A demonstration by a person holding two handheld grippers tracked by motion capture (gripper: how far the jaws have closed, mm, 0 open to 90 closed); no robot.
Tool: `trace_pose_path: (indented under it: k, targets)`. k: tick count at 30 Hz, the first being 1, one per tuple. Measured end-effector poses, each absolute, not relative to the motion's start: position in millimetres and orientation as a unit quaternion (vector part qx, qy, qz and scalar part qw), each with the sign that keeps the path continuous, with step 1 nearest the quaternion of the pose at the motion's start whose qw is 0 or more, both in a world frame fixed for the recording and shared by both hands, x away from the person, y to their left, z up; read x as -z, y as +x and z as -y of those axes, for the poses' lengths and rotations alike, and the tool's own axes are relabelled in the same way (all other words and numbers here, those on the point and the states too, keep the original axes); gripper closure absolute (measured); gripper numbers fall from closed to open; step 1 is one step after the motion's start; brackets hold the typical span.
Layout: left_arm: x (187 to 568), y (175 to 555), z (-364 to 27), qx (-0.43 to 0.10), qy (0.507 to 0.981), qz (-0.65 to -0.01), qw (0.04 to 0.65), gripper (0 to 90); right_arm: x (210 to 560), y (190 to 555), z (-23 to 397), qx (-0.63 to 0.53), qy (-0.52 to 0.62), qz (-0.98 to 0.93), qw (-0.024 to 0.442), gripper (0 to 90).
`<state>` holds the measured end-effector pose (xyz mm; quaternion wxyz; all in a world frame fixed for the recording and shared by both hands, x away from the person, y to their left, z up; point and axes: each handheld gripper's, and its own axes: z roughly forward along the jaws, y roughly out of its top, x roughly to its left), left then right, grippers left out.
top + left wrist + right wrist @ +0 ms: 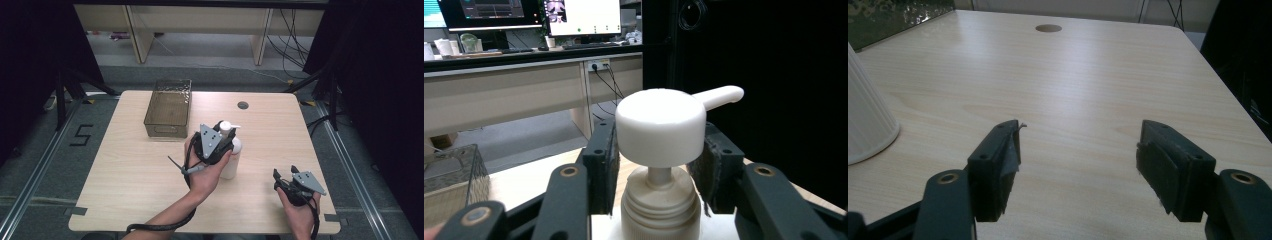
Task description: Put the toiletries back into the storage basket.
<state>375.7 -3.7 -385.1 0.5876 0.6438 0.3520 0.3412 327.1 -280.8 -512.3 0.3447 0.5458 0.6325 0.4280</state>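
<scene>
A laboratory or office workroom: black curtains [30,60] flank the wooden tabletop [150,170], with desks [499,95], computer monitors [584,17] and trailing cables [290,40] behind, on grey carpeted floor [40,165].

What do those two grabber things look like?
Both are black. The left gripper and the right gripper each carry a grey three-cornered plate on top with small holes. A thick black cable trails from the left one. Up close, each jaw is a blocky black bar with a round metal rivet and a dark pad. No sleeves show.
</scene>
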Motion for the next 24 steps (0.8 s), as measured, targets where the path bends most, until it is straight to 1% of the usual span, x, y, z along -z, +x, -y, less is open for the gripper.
trace_pose_path:
  k: [2, 4, 6, 10, 11, 12, 16, 17, 18, 19, 20, 21, 22, 24]
  targets:
    - [384.3, 375.2, 4.7, -0.343, 0.644, -0.353, 0.586, 57.9, 512.3, 327.1, 280.7, -0.428, 0.546, -0.633, 0.345, 34.5]
    - [384.2, 375.1, 4.9, -0.342, 0.645, -0.354, 0.585, 58.4, 512.4, 328.8, 283.9, -0.424, 0.528, -0.641, 0.362, 34.4]
    - [383.4, 375.5, 4.5, -0.343, 0.648, -0.351, 0.582, 58.6, 512.2, 327.0, 280.8, -0.428, 0.546, -0.633, 0.344, 34.4]
    - [381.7, 376.0, 2.8, -0.335, 0.654, -0.349, 0.581, 58.9, 512.2, 327.0, 280.8, -0.428, 0.546, -0.633, 0.345, 34.4]
    - [381.4, 376.7, 2.1, -0.333, 0.655, -0.349, 0.581, 58.9, 512.8, 328.0, 281.1, -0.431, 0.542, -0.633, 0.348, 34.4]
    - [381.0, 376.9, 1.7, -0.332, 0.657, -0.348, 0.581, 58.9, 512.2, 328.7, 284.5, -0.424, 0.528, -0.641, 0.361, 34.4]
    - [378.7, 376.7, -0.7, -0.331, 0.659, -0.344, 0.581, 59.0, 512.3, 329.0, 284.8, -0.424, 0.525, -0.642, 0.364, 34.3]
    - [377.6, 374.9, -1.7, -0.328, 0.659, -0.351, 0.578, 59.1, 512.9, 328.8, 282.5, -0.429, 0.534, -0.636, 0.357, 34.3]
    - [376.3, 376.5, -2.7, -0.332, 0.659, -0.34, 0.583, 59.1, 512.2, 327.0, 280.8, -0.428, 0.546, -0.633, 0.345, 34.4]
    - [374.8, 376.5, -4.3, -0.333, 0.66, -0.338, 0.583, 59.1, 512.2, 327.1, 280.8, -0.428, 0.546, -0.633, 0.345, 34.3]
    - [373.7, 375.1, -5.5, -0.329, 0.658, -0.346, 0.582, 59.1, 512.3, 328.4, 283.6, -0.424, 0.53, -0.64, 0.359, 34.4]
    - [371.9, 376.7, -7.4, -0.333, 0.659, -0.336, 0.585, 59.1, 512.3, 327.1, 281.0, -0.428, 0.544, -0.633, 0.347, 34.4]
    - [371.4, 374.9, -7.3, -0.321, 0.656, -0.348, 0.588, 59.1, 512.2, 326.9, 280.7, -0.428, 0.545, -0.633, 0.346, 34.4]
    - [368.3, 376.0, -11.0, -0.33, 0.657, -0.339, 0.587, 59.1, 512.7, 327.6, 280.6, -0.429, 0.543, -0.633, 0.348, 34.4]
